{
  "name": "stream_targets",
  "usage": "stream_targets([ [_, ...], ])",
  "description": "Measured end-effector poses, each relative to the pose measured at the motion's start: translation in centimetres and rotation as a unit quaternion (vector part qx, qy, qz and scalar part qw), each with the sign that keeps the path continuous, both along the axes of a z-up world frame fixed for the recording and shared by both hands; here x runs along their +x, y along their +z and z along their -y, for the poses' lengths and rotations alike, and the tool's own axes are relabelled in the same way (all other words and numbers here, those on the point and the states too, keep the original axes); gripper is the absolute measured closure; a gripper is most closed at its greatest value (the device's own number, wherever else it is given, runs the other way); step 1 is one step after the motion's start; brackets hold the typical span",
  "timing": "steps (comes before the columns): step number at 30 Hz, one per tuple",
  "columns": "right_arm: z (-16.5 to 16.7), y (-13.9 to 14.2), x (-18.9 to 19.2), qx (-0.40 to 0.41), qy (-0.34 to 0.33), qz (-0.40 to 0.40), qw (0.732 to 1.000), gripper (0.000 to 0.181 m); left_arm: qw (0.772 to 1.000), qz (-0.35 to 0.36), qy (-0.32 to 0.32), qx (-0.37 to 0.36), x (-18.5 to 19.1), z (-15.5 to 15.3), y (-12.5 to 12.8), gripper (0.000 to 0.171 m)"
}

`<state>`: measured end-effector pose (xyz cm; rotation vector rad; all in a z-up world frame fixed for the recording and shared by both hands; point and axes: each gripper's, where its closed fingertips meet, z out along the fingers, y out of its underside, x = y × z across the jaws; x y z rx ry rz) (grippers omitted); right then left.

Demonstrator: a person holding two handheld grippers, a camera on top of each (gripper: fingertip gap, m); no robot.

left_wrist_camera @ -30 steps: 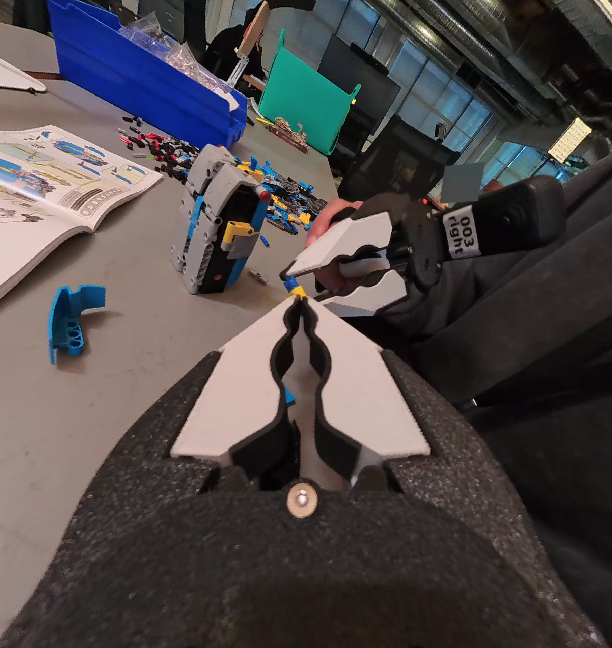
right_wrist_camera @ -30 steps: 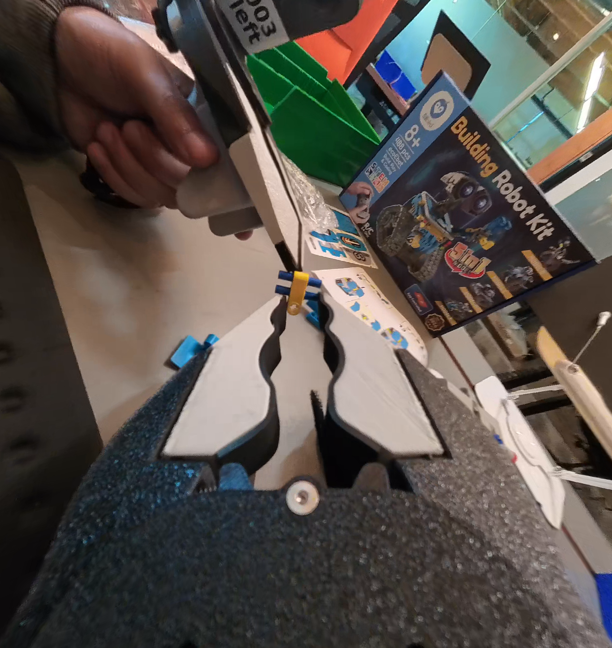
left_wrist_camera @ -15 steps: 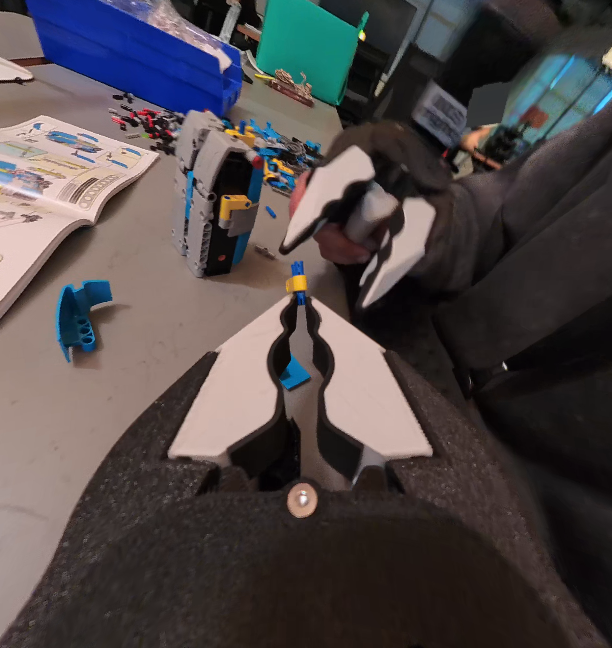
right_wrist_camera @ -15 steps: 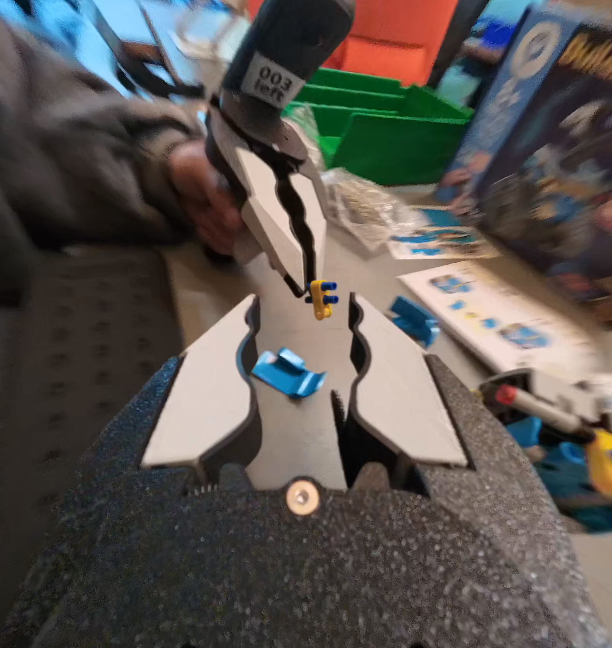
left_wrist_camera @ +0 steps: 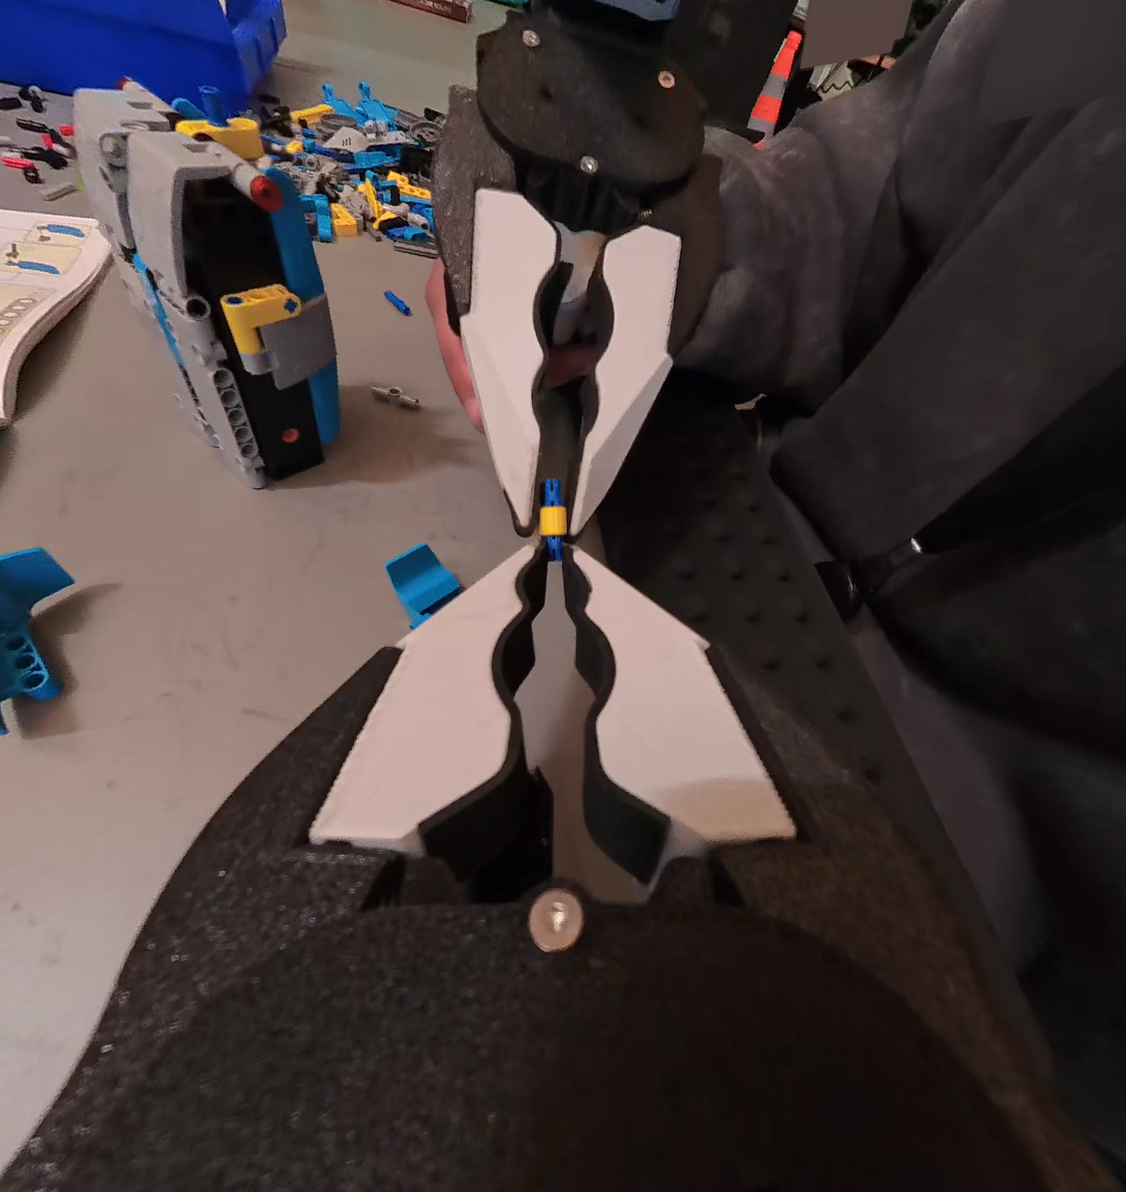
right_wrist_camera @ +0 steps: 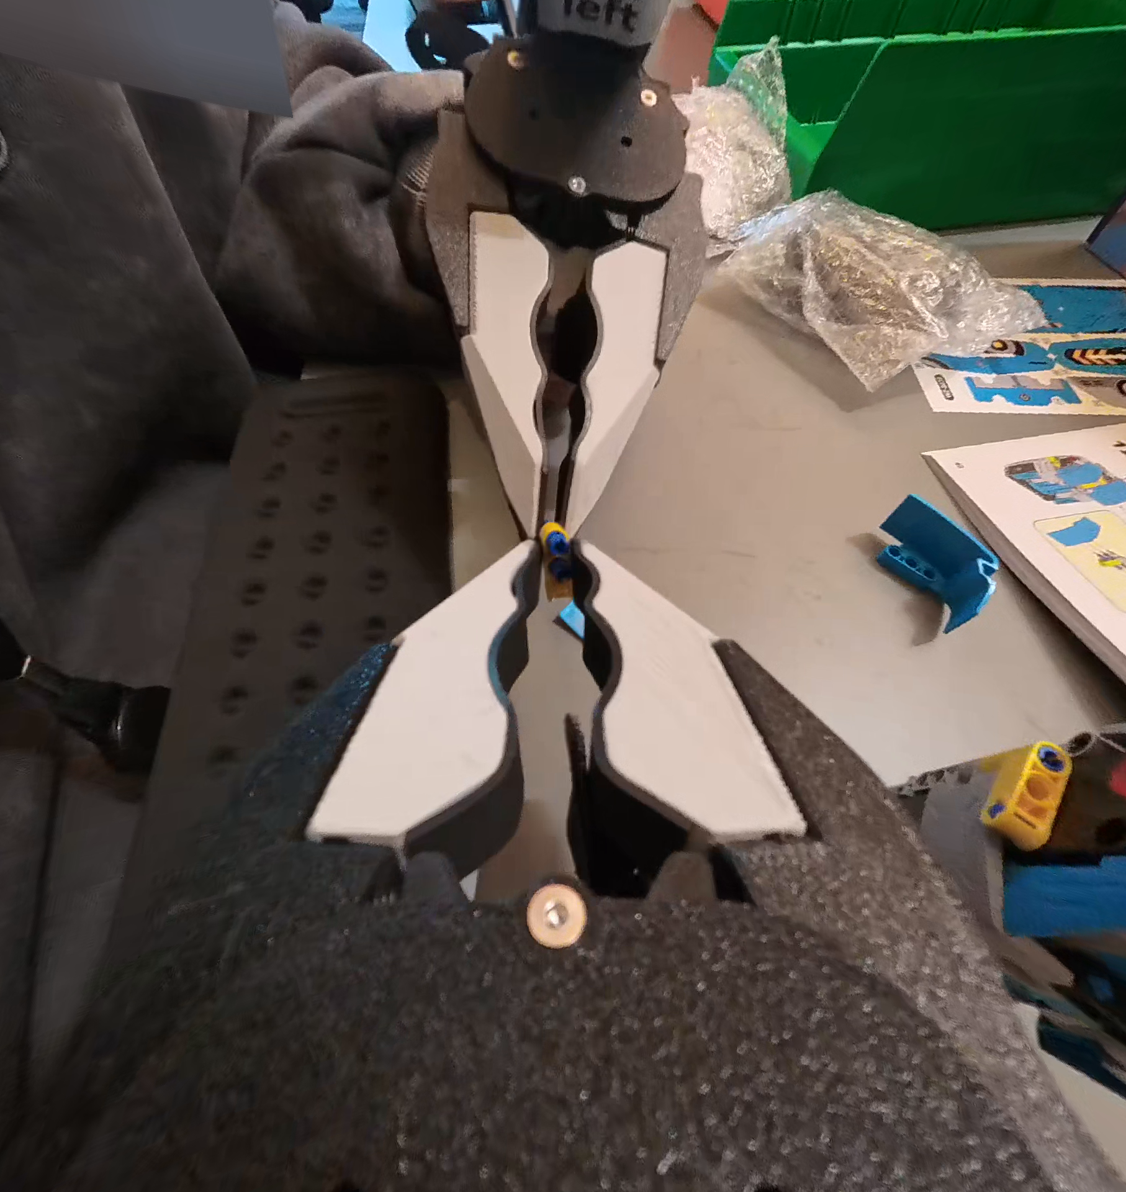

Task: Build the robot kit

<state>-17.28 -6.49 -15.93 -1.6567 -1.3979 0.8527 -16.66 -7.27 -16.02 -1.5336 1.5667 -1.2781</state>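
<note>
Left gripper: we see our left gripper (left_wrist_camera: 553,556) closed to a narrow slit, pinching the blue pin end of a small yellow-and-blue connector piece (left_wrist_camera: 553,518) at its tips.
Right gripper: our right gripper (right_wrist_camera: 555,560) points tip to tip at the left one, its fingertips nipped onto the same connector piece (right_wrist_camera: 555,556); both tools hold it in the air just off the table's near edge.
Table: the grey table (left_wrist_camera: 180,600) lies below and to the left of the meeting tips.
Left view only: a partly built grey, black and blue model (left_wrist_camera: 225,303) stands upright at far left, with an open instruction booklet (left_wrist_camera: 19,290) to its left and a heap of loose blue, yellow and grey parts (left_wrist_camera: 360,168) behind it. A blue curved panel (left_wrist_camera: 6,638) lies at near left; a smaller blue piece (left_wrist_camera: 422,584) sits just beside our left fingertips.
Right view only: crumpled bubble wrap (right_wrist_camera: 870,284) lies at far right, with a sticker sheet (right_wrist_camera: 1063,374) nearer, then a booklet page (right_wrist_camera: 1063,516). A blue curved panel (right_wrist_camera: 934,561) rests just left of that page.
Containers: a blue bin (left_wrist_camera: 115,39) stands at far left in the left view, and green bins (right_wrist_camera: 973,109) at far right in the right view; we cannot tell the contents of either.
Person: dark sleeves (right_wrist_camera: 328,213) frame both tools.
</note>
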Motion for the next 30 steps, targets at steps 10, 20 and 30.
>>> stream_targets([
  [10,-2.6,0.3,3.5,-0.022,-0.087,0.027,0.996,0.174,0.985,-0.095,0.127,0.070,0.2,-3.5,-2.4,0.142],
  [20,-2.3,0.5,8.2,-0.036,-0.167,-0.016,0.985,0.174,0.929,-0.214,0.262,0.153,-0.1,-4.0,-3.0,0.149],
  [30,-1.3,1.8,8.5,-0.047,-0.144,-0.077,0.986,0.173,0.890,-0.329,0.181,0.260,-0.6,-3.1,-4.7,0.152],
])
